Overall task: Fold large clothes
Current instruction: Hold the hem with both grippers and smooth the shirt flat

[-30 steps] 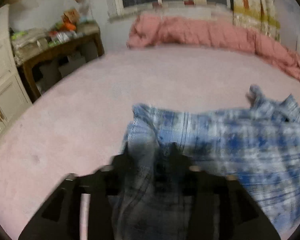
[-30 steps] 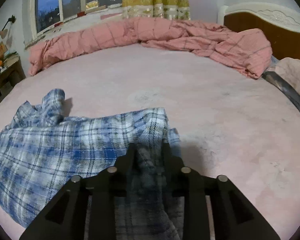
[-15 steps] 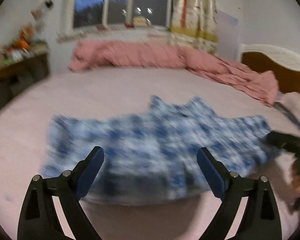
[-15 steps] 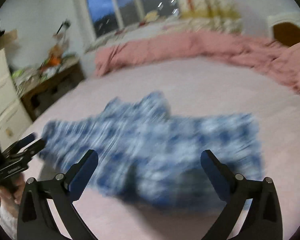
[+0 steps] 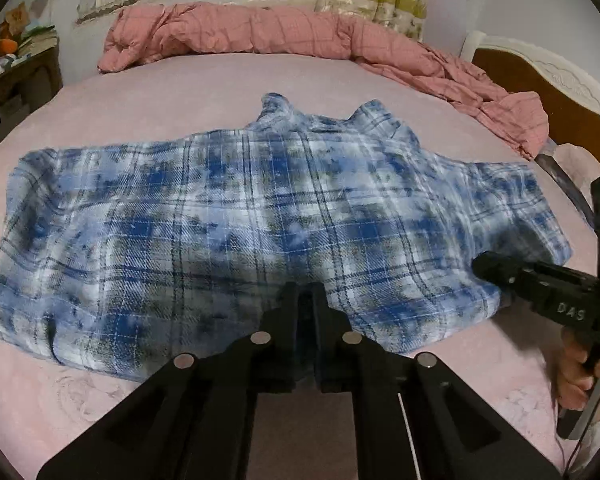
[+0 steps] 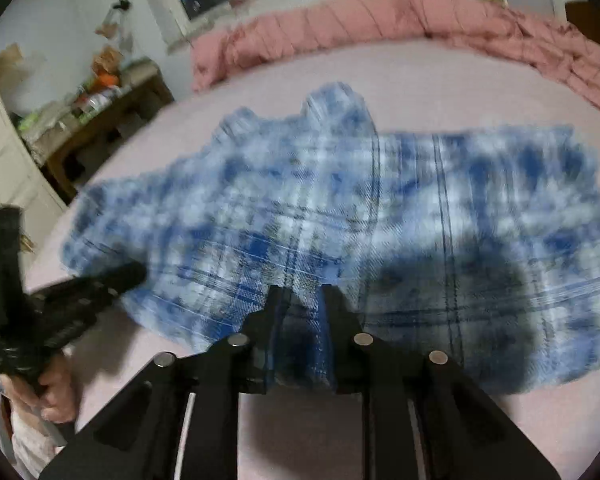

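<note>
A blue and white plaid shirt lies spread flat across the pink bed, collar toward the far side. My left gripper is shut on the shirt's near hem around its middle. My right gripper is shut on the near hem too, with plaid cloth pinched between its fingers. The shirt fills the right wrist view, blurred. Each gripper shows in the other's view: the right one at the shirt's right edge, the left one at its left edge.
A rumpled pink quilt runs along the far side of the bed and down the right. A wooden headboard stands at the right. A cluttered wooden table and a white cabinet stand left of the bed.
One second ago both grippers held shirt cloth. Half a second ago both were open above the spread shirt. Now both are shut on its near hem.
</note>
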Demonstrator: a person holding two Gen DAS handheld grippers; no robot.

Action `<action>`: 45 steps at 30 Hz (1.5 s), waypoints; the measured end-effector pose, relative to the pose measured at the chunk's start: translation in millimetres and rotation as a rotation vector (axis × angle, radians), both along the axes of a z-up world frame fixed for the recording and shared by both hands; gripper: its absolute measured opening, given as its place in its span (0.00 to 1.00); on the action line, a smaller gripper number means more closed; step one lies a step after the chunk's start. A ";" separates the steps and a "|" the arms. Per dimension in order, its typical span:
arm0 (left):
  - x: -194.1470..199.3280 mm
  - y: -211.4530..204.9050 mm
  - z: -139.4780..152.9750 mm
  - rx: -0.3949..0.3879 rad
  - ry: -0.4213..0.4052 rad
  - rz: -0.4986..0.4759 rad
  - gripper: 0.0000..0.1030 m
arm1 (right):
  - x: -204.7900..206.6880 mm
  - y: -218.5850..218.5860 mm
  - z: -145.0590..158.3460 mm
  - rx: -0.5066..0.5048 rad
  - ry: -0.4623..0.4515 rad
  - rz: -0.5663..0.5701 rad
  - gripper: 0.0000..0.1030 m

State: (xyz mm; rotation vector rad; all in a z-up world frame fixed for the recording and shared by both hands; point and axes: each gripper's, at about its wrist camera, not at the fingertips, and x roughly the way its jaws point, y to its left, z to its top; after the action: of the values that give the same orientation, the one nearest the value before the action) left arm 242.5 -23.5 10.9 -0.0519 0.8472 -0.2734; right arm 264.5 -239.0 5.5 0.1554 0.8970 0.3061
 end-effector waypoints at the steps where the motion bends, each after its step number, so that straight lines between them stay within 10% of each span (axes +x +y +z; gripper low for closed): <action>1: 0.2 -1.2 -1.3 0.004 0.002 0.000 0.07 | -0.6 -2.1 0.0 0.004 -0.004 -0.003 0.19; 45: -5.2 -6.2 2.2 0.036 -0.091 0.003 0.09 | -11.6 16.5 5.0 -0.133 -0.058 -0.042 0.18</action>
State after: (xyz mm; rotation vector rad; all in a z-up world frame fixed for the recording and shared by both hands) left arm 237.3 -29.8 13.1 -0.0073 0.7612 -0.2560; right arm 252.9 -222.5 10.5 0.0419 0.8530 0.2098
